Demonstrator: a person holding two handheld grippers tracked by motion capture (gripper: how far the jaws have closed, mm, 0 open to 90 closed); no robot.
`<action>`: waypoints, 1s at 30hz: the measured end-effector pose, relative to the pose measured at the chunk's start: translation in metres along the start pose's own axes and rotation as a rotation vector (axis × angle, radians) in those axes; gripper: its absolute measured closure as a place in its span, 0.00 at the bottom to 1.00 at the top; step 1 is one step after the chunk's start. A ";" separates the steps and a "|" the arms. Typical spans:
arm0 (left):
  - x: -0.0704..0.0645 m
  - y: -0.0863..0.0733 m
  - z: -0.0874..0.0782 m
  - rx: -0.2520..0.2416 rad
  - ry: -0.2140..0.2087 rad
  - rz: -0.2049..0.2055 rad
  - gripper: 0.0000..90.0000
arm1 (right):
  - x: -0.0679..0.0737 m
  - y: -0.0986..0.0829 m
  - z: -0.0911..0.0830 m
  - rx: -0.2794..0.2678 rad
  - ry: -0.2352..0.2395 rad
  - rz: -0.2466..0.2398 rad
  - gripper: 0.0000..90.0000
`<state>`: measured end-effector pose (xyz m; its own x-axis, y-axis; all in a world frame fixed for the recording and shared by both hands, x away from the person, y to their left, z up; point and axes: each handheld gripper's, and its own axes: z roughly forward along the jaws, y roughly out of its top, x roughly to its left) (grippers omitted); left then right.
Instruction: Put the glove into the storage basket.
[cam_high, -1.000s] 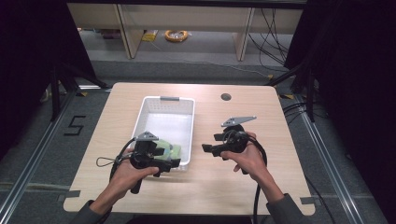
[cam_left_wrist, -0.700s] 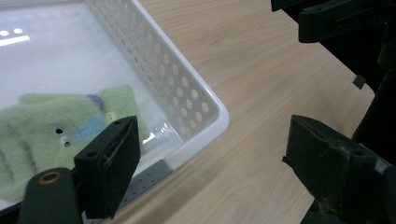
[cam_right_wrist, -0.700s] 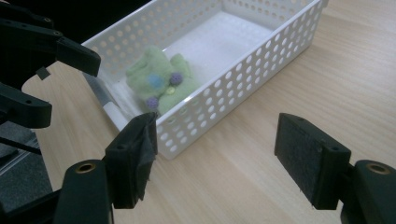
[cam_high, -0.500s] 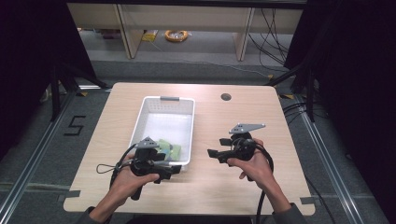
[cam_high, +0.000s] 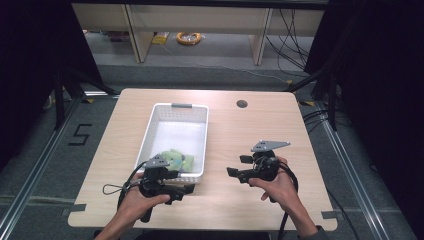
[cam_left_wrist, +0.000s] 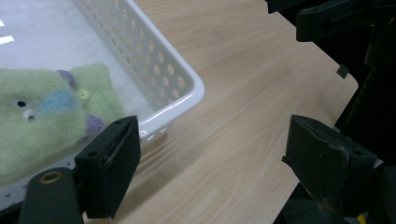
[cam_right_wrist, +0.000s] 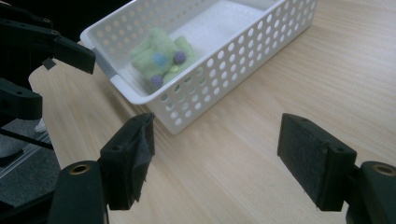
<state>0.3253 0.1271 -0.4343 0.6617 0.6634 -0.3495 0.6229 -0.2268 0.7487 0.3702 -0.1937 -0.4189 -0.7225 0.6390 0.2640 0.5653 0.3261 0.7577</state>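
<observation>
A green soft toy (cam_high: 174, 160) lies in the white basket (cam_high: 150, 131), at the end nearest the person. The basket sits on the wooden table (cam_high: 250, 130).

From the high view, the toy is just a small green lump. The left gripper (cam_high: 186, 190) is close to the near end of the basket, out on the table. The right gripper (cam_high: 237, 167) is off to the side, well apart from the basket. Both are held by hands that come in from the bottom.

The left gripper view comes in close. Here the toy (cam_left_wrist: 44, 116) has a blue patch, purple bits and a little yellow button. This gripper's (cam_left_wrist: 212, 163) jaws are spread wide with nothing between them, just bare table. One jaw is beside the basket's corner (cam_left_wrist: 187, 88).

The right gripper view looks from the other side. It shows the holes all along the basket wall (cam_right_wrist: 243, 60) and the toy (cam_right_wrist: 159, 58) curled up inside. This gripper (cam_right_wrist: 215, 149) is spread wide too and holds nothing. The left gripper (cam_right_wrist: 46, 42) shows far off at the edge.

The toy is cut off at the left edge in the left gripper view, and a black jaw hides some of it. What kind of animal or thing it is, I cannot tell
</observation>
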 end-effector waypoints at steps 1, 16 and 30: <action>0.000 -0.001 0.000 0.004 0.000 0.004 0.20 | 0.002 -0.002 -0.001 0.007 -0.015 0.016 0.32; -0.006 -0.014 0.001 -0.003 -0.016 0.014 0.20 | 0.001 -0.024 -0.004 0.007 0.007 0.039 0.30; -0.013 -0.028 0.003 0.012 -0.001 0.054 0.20 | 0.000 -0.044 -0.011 0.000 0.016 0.054 0.29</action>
<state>0.3007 0.1221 -0.4522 0.6946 0.6493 -0.3097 0.5915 -0.2705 0.7596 0.3413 -0.2152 -0.4456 -0.6969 0.6446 0.3143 0.6040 0.2913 0.7419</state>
